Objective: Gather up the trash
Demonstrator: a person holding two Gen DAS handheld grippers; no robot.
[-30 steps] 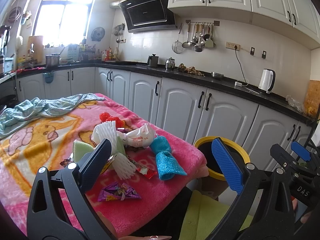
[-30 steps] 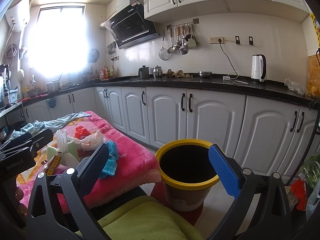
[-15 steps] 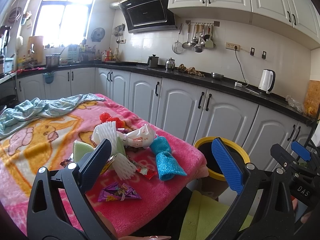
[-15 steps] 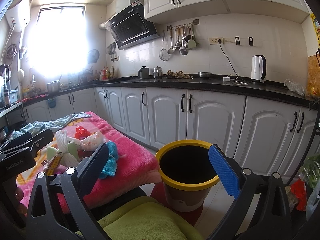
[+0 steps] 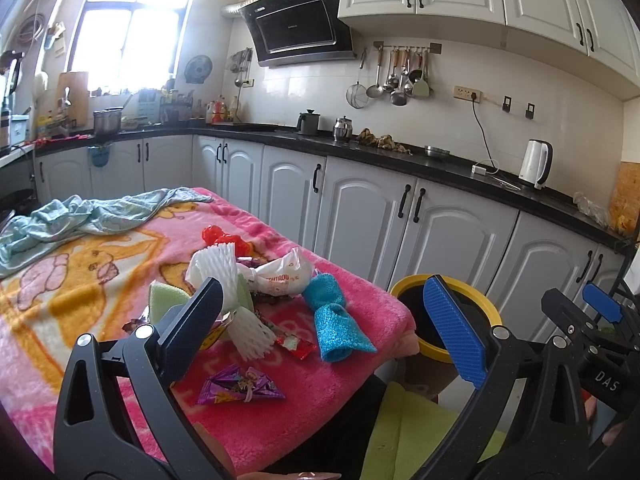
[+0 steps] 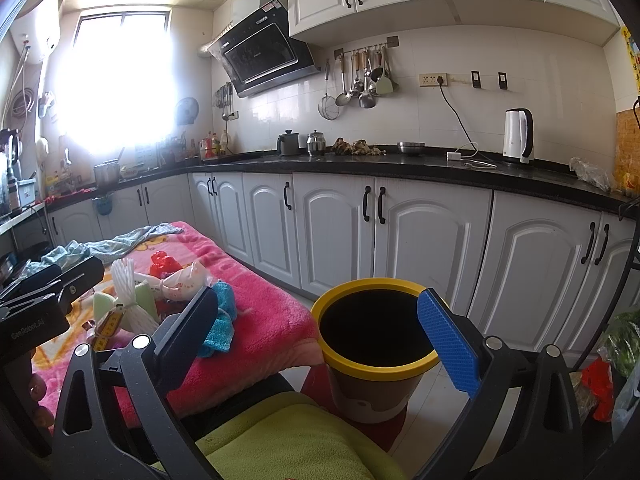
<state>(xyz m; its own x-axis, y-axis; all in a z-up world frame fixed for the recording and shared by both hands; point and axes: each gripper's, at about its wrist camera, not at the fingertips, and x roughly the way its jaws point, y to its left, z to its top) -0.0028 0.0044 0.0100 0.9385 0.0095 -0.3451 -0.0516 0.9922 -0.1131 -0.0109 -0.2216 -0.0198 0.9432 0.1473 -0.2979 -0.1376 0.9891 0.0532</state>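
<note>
A pile of trash lies on the pink blanket: white foam netting, a white plastic bag, a blue cloth, a red wrapper, a purple wrapper and a green sponge. A yellow-rimmed bin stands on the floor right of the table; it also shows in the left wrist view. My left gripper is open and empty above the table's near edge. My right gripper is open and empty, held before the bin.
A light blue cloth lies at the blanket's far left. White cabinets under a black counter run along the back. A yellow-green cushion sits below the grippers. Bags lie on the floor at right.
</note>
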